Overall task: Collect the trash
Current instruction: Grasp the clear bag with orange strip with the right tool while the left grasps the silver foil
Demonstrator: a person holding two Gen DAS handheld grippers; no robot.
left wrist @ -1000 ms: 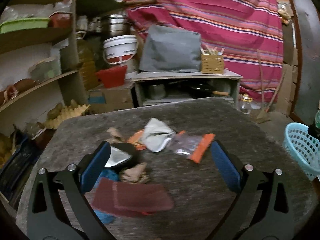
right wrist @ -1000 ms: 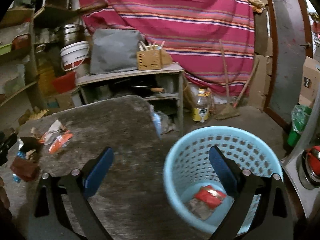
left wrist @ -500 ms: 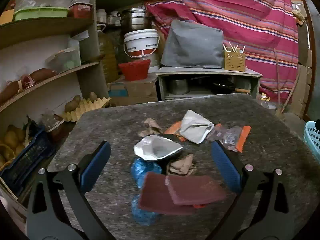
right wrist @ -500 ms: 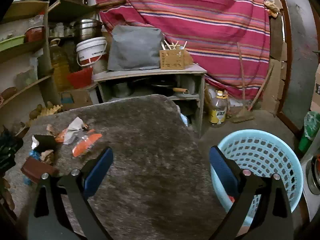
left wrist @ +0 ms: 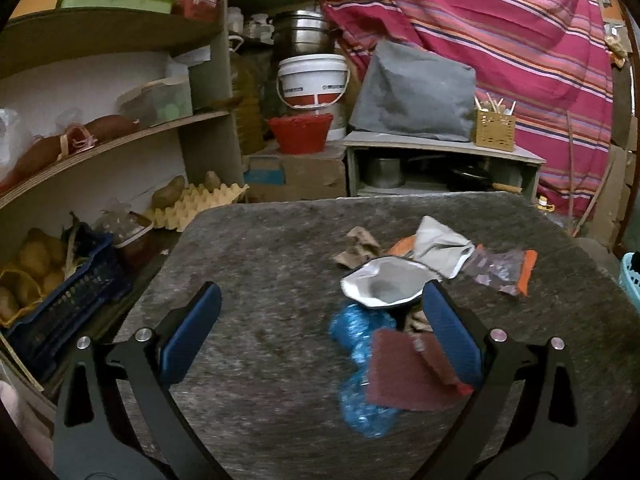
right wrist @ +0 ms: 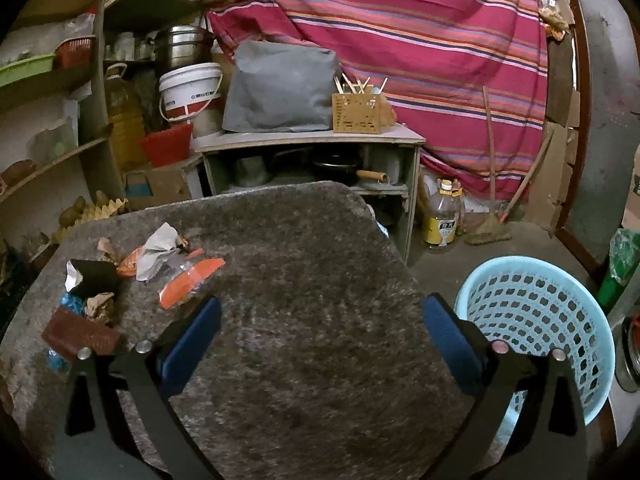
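White bucket (right wrist: pixel 191 87) has a red band w/ lettering, too blurred to read. Left gripper (left wrist: pixel 320 330) and right gripper (right wrist: pixel 320 334): both spread wide, empty, over table (right wrist: pixel 320 280).

We seem to be in a household storeroom: wooden shelves (left wrist: pixel 120 136) with potatoes on an egg tray (left wrist: pixel 196 204), stacked metal pots (right wrist: pixel 182 46), a white bucket (left wrist: pixel 314 80), a striped cloth (right wrist: pixel 420 40) as backdrop.

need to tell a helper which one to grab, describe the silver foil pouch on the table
On the grey table, find the litter pile. The silver foil pouch lies open-mouthed between the blue plastic wrapper and the white pouch; it alone has a shiny metallic inside.
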